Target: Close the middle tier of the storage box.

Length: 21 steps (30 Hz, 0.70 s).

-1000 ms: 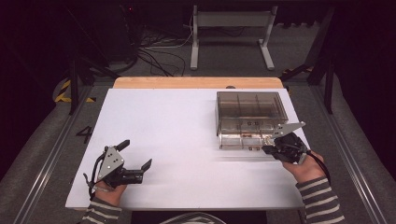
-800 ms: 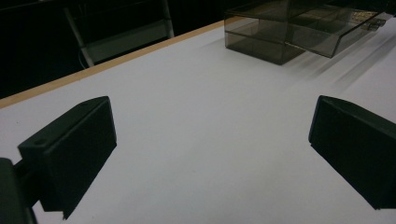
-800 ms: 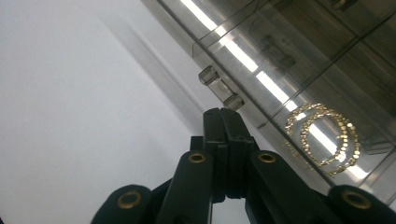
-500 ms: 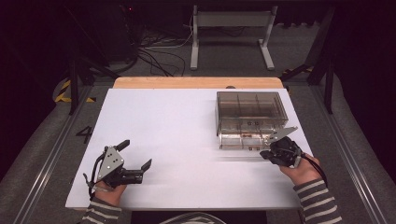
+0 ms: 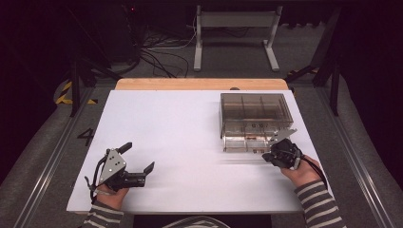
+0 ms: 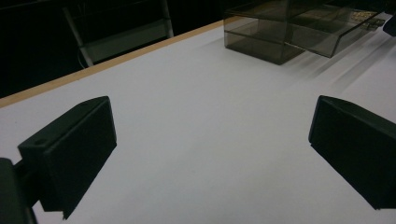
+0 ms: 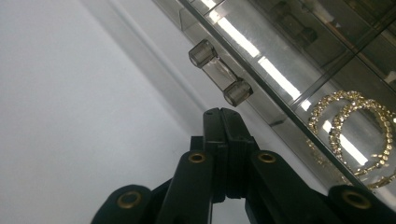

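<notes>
The right tongs [image 7: 223, 112], jaws pressed together and empty, point at the drawer handle [image 7: 220, 72] just ahead, its bar lying crosswise, probably untouched; the left tongs [image 5: 138, 161] rest wide open, well apart.

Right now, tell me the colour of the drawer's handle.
Smoky translucent grey handle, best in the right gripper view.

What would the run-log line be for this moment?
right gripper: shut, empty, just short of drawer handle | drawer: part open | left gripper: open, idle on table
</notes>
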Tool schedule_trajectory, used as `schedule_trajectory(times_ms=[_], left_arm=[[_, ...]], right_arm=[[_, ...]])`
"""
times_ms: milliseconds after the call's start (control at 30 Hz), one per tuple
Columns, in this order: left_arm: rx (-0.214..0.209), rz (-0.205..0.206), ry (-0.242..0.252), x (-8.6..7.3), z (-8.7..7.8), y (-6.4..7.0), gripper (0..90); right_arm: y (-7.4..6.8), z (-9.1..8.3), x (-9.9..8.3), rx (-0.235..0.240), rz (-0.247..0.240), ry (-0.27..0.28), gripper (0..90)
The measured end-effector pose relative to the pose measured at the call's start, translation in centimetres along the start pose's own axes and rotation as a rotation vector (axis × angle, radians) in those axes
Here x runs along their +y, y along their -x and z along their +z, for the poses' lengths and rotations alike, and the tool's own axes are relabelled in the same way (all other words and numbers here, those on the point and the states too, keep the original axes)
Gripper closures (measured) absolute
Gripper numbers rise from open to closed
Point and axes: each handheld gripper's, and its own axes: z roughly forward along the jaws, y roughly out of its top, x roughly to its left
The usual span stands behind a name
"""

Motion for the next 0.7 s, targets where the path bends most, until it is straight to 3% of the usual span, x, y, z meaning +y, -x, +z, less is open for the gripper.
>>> schedule_trajectory(times_ms=[700], left_arm=[[0.001, 0.001, 0.001, 0.0, -0.02, -0.01, 1.6]], right_arm=[[0.61, 0.5, 0.14, -0.027, 0.037, 0.009, 89.7]])
